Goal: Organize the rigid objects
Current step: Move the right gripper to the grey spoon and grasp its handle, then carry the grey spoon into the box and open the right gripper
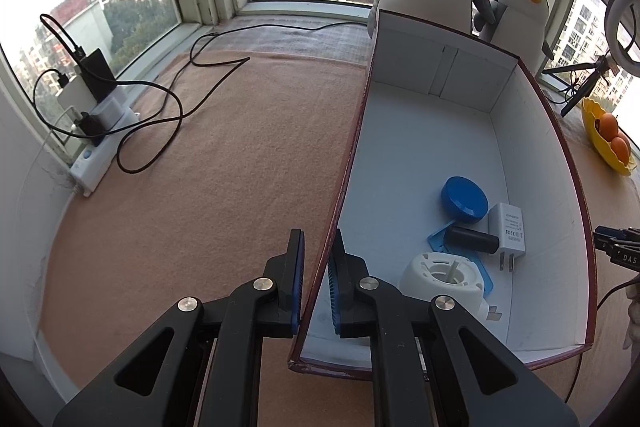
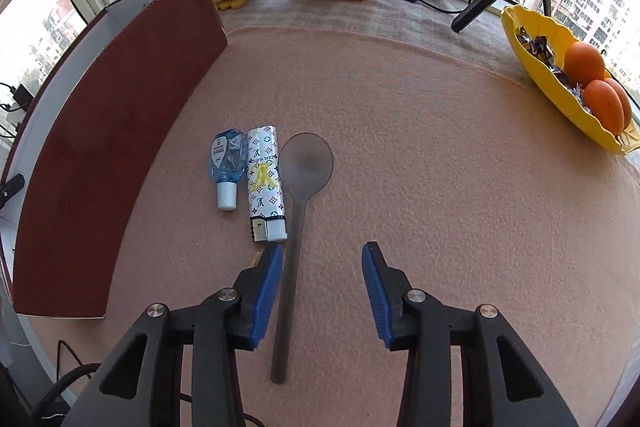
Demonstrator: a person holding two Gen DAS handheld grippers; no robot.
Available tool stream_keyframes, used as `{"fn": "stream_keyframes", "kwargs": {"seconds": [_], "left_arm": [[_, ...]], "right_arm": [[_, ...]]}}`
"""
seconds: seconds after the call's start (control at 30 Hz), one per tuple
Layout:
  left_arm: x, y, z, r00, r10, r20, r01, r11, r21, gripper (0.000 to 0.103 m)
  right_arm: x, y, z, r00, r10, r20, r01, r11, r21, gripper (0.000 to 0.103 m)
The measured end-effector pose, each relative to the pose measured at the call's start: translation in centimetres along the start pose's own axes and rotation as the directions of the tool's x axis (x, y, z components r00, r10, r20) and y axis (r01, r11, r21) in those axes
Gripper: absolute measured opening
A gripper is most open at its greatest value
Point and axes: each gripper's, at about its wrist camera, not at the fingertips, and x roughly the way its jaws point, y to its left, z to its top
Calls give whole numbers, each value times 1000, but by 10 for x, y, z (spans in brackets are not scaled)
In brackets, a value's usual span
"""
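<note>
- Nearest my left camera, the left gripper straddles the near left wall of the box: one blue ribbed pad outside, one inside, the gap narrow, the thin cardboard wall between them. I cannot tell whether the pads actually press it.
- Box: dark red outside, smooth white inside, open-topped, standing on the pink felt surface.
- Inside it, toward the near right, I see a round blue lid, a black cylinder lying on a flat blue piece, a white charger with its prongs toward me, and a white ribbed round part.
- On my right side, the right gripper has its fingers wide apart and holds nothing.
- A grey translucent spoon lies bowl away from me, its straight handle running between the fingers, just beside the left pad.
- Left of the spoon lies a patterned white lighter, touching it or nearly, then a small clear blue bottle with a white cap, both ahead of the fingertips.
- The box stands further left.
</note>
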Motion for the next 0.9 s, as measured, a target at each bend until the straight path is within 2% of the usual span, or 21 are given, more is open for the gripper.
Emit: {"fn": "stream_keyframes", "kwargs": {"seconds": [0.2,0.47,0.63,0.9], "left_arm": [[-1,-4,-1,1000,4,-1,-4,1000,13,17],[-1,-5,0,1000,8,-4,-8,1000,18,18],[-2,-5,0,1000,8,-5,-8,1000,16,18],[-2,-5,0,1000,8,-6,-8,1000,16,18]], "right_arm": [[12,10,-1,999,-25,-27,24,999,-42,33],[21,17,-2,997,-66,-50,60,992,-107,27],[20,3,-1,997,-49,-60,44,996,-72,11],[13,-27,-12,999,-25,-44,27,999,25,7]]}}
